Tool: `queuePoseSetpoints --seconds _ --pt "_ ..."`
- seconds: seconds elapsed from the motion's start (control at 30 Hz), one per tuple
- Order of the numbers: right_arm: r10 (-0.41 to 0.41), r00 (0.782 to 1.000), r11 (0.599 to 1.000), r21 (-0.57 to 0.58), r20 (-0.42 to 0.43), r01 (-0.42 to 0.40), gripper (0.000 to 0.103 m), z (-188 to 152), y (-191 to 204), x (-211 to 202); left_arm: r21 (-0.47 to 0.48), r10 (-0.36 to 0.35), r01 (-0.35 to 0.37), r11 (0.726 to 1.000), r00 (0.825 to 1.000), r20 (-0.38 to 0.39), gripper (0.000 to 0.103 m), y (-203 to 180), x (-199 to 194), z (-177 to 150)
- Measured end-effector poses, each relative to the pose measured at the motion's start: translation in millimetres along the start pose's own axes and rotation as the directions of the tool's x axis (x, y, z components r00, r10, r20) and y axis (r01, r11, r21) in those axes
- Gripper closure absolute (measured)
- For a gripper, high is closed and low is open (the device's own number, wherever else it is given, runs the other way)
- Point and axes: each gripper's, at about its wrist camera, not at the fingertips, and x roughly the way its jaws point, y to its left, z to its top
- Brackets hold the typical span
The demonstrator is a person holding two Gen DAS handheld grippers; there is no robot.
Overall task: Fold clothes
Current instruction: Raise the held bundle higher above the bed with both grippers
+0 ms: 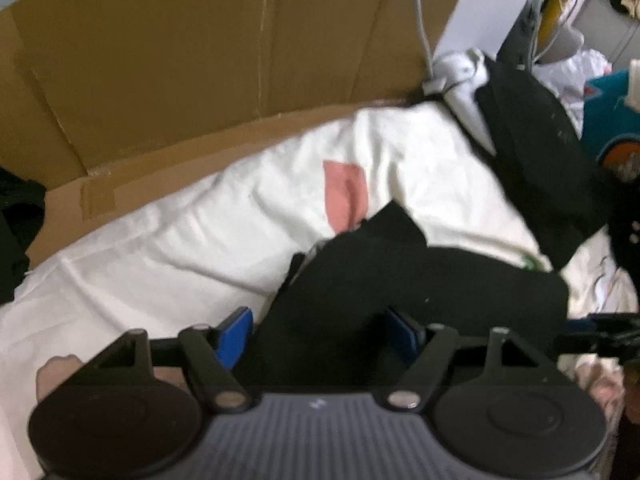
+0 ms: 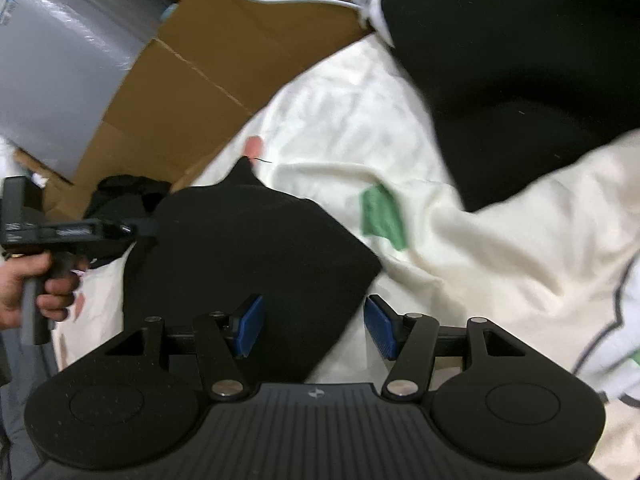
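Observation:
A black garment (image 1: 392, 280) lies folded in a flat bundle on a white bedsheet (image 1: 180, 240). My left gripper (image 1: 320, 333) hangs just over its near edge, open, with the cloth lying loose between the blue pads (image 1: 236, 336). In the right wrist view the same black garment (image 2: 248, 248) is a flat dark shape. My right gripper (image 2: 316, 326) stands open over its near right corner, the pads clear of the cloth. A person's hand (image 2: 28, 288) holds the left gripper (image 2: 132, 229) at the bundle's left side.
A second black garment (image 2: 520, 80) lies across the far right of the sheet. A flattened cardboard box (image 1: 200, 60) lines the far side, with a white cable (image 1: 420, 28) over it. A grey padded package (image 2: 60, 60) and a teal item (image 1: 612, 120) sit at the edges.

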Motion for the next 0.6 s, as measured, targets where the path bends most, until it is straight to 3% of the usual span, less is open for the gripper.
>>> queuePoseSetpoints --seconds 0.1,0.23,0.4,0.47,0.53,0.6 --pt "0.018 0.999 1.0 0.017 -0.029 -0.017 0.043 -2 0 7 -0.008 -0.002 0.002 1.0 1.0 -0.014 0.021 4 8 0" --pt "0.034 0.998 0.999 -0.006 -0.049 -0.035 0.043 -4 3 10 -0.06 -0.006 0.002 0.998 0.998 -0.06 0.007 15 22 4" --pt "0.061 0.996 0.998 0.014 -0.072 -0.06 0.043 1 -2 13 -0.099 -0.028 0.016 0.995 0.993 -0.115 0.007 19 42 3" --pt "0.07 0.995 0.997 0.019 -0.074 -0.069 0.043 3 -4 13 -0.076 -0.026 0.018 0.997 0.994 -0.111 0.011 15 43 5" --pt "0.075 0.994 0.997 0.02 -0.076 -0.074 0.043 4 -4 14 -0.06 -0.05 0.043 0.997 0.993 -0.106 0.031 13 41 8" --pt "0.074 0.994 0.997 0.004 -0.077 -0.074 0.048 5 -2 16 -0.067 -0.072 0.065 0.996 0.992 -0.107 0.039 13 40 10"
